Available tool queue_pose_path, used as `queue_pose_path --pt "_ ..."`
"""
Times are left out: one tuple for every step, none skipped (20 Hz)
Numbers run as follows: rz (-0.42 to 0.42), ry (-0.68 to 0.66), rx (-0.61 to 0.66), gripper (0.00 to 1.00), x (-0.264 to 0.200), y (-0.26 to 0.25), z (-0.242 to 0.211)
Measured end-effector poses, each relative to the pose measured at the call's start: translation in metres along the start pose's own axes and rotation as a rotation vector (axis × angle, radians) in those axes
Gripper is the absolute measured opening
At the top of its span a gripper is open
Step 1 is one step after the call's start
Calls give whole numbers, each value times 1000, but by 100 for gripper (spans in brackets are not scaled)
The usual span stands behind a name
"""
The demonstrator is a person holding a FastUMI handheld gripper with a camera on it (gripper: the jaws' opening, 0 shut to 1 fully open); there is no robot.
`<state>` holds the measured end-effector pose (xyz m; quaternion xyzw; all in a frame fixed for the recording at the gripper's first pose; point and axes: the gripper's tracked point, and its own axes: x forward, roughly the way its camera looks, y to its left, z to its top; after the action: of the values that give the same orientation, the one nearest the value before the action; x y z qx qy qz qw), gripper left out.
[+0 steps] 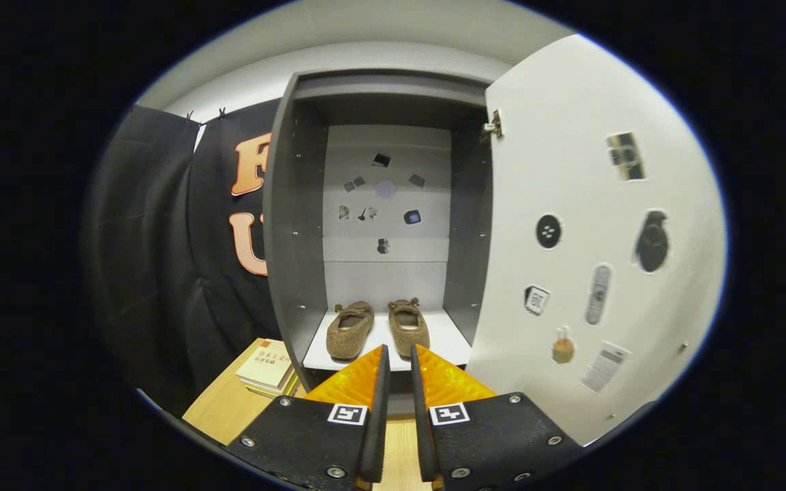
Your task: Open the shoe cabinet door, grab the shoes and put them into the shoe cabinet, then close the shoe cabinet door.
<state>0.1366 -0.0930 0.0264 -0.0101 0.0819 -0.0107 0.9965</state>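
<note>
The grey shoe cabinet point(284, 225) stands straight ahead with its white door point(570, 225) swung wide open to the right. On the cabinet's white floor point(447, 337) lie two brown fuzzy shoes side by side, the left shoe point(350, 331) and the right shoe point(409, 327), toes toward the back. My gripper point(398, 351) hovers just in front of the cabinet's lower edge, fingers nearly together with a narrow gap and nothing between them. The shoes lie just beyond the fingertips.
Stickers dot the cabinet's back panel point(386, 204) and the inside of the door. A small stack of books point(267, 365) rests on the wooden table point(219, 409) left of the cabinet. Black cloth hangs behind on the left.
</note>
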Motion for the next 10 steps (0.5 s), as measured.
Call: queue_pose_path --pt "-16 -6 4 20 -21 -7 -1" --pt "-39 -5 8 21 -42 -18 -4" --pt "-66 -3 16 21 -60 -30 -7" --pt "-84 -6 26 21 -79 -40 -9" --pt "-114 -2 35 21 -99 -47 -15" --pt "-147 4 38 21 -114 -58 -20" --pt "-178 1 40 21 -129 -72 -22" --pt "-205 -1 43 21 -143 -83 -23" --pt "-230 -7 48 21 -156 -96 -24" --pt "-246 -7 49 21 -165 -107 -27"
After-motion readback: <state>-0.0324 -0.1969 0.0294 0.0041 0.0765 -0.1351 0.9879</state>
